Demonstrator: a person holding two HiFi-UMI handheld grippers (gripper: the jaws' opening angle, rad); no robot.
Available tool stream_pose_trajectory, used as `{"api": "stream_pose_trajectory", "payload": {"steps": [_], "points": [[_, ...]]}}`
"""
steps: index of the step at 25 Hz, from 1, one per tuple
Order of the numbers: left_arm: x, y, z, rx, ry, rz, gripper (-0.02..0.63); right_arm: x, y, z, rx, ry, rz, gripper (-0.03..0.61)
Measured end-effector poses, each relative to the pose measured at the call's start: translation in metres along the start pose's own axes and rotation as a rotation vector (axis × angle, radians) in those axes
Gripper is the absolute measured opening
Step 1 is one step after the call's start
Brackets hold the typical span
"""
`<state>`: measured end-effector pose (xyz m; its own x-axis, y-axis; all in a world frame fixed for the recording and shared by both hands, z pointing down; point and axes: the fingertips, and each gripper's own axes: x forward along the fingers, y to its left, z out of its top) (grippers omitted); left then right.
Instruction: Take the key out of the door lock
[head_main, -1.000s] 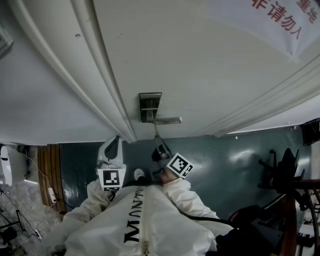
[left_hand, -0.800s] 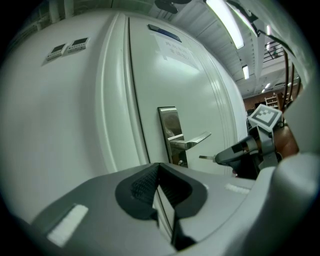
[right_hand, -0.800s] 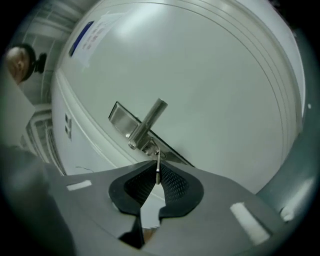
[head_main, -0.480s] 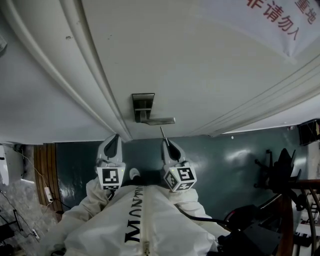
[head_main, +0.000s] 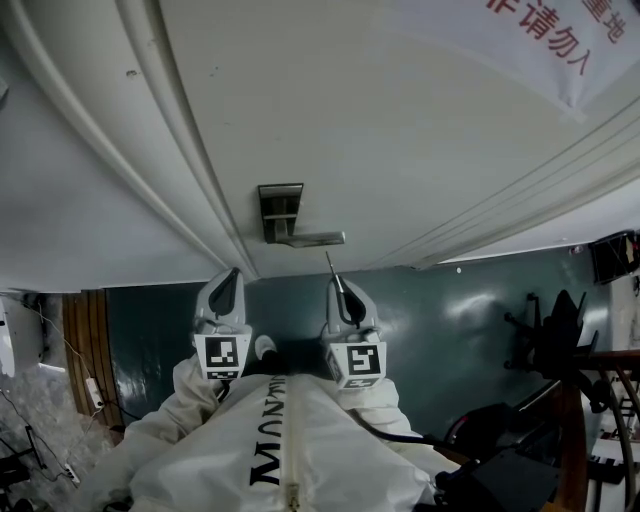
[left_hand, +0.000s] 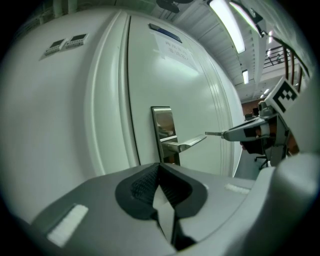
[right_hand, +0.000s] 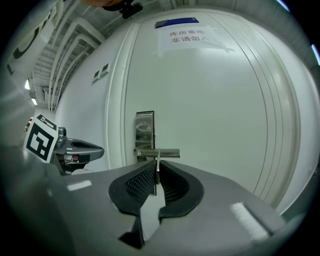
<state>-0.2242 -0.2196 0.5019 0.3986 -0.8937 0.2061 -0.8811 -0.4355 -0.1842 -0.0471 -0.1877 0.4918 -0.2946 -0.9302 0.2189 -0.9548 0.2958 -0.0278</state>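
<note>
Jutting from right tool (right_hand: 156, 173): key (right_hand: 157, 159)

I had the door (head_main: 400, 130) straight ahead, with its lock plate (head_main: 279, 208) just right of the frame mouldings (head_main: 160, 120) and the handle (head_main: 318, 239) running rightward from the plate. My right hand-held gripper (head_main: 338, 284) sat just before the handle's free end. The key (head_main: 329, 264) was pinched between its jaws, apart from the plate. My left hand-held gripper (head_main: 226, 290) was alongside on the left, before the mouldings, with nothing in it. A sign (head_main: 560, 40) hung high on the door to the right. A chair (head_main: 548, 325) stood on the floor, well off right.
</note>
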Motion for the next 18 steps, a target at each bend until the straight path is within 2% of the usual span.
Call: {"api": "stream_pose_trajectory", "payload": {"steps": [4, 8, 18], "points": [[-0.006, -0.002, -0.011, 0.003, 0.005, -0.022, 0.000, -0.009, 0.004, -0.001, 0.020, -0.004, -0.021, 0.021], [-0.021, -0.007, -0.010, -0.001, -0.011, 0.018, 0.000, -0.030, 0.001, 0.007, 0.012, -0.033, -0.018, 0.021], [-0.100, -0.075, 0.000, 0.008, -0.030, 0.109, 0.000, -0.121, -0.004, -0.004, 0.008, -0.074, 0.061, 0.021]]}}
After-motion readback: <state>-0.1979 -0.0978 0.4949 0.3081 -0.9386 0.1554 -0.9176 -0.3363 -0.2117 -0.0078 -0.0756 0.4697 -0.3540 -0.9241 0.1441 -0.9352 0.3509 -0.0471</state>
